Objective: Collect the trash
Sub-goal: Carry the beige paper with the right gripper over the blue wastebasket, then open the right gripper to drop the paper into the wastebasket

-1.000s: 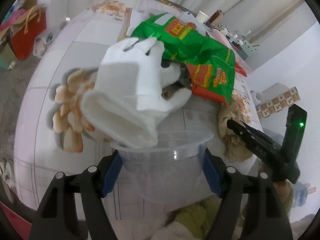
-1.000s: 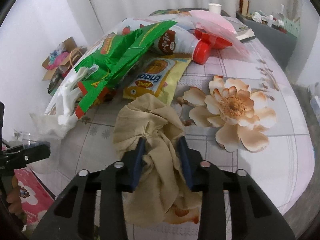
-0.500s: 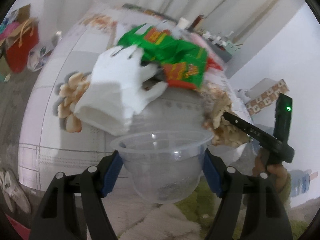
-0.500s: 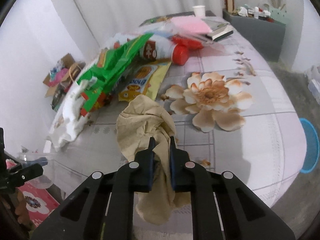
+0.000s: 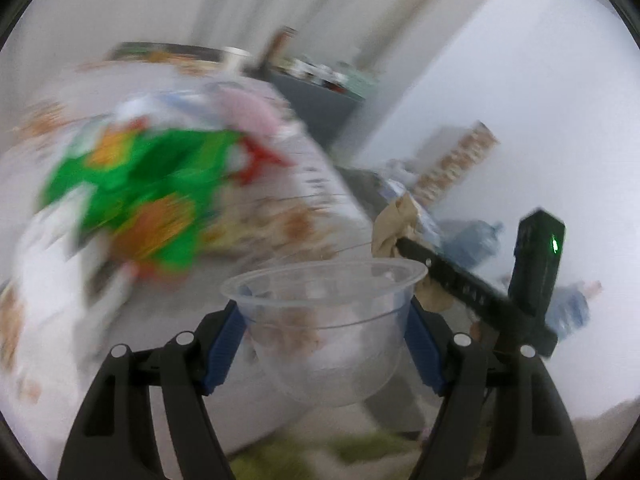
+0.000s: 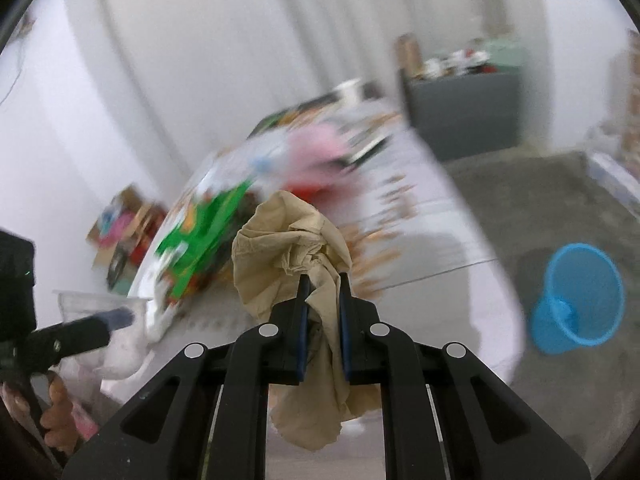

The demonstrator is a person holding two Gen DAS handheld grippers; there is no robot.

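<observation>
A crumpled tan paper napkin (image 6: 292,248) is sitting pinched at the centre of the right wrist view, its bulk bulging above the right gripper (image 6: 323,300) and a tail hanging below; the jaws have just been closing and are now narrow, pressing on the napkin from both sides. In the left wrist view the same napkin (image 5: 394,220) is showing right of centre, beside the right gripper's black finger (image 5: 460,284). The left gripper (image 5: 324,336) is holding a clear plastic bowl (image 5: 324,320) at lower centre, jaws wide against its walls. Behind, blurred, the table (image 6: 440,240) is carrying a green snack wrapper (image 5: 132,192) and other litter. A blue waste basket (image 6: 576,296) is standing on the floor at the right edge.
</observation>
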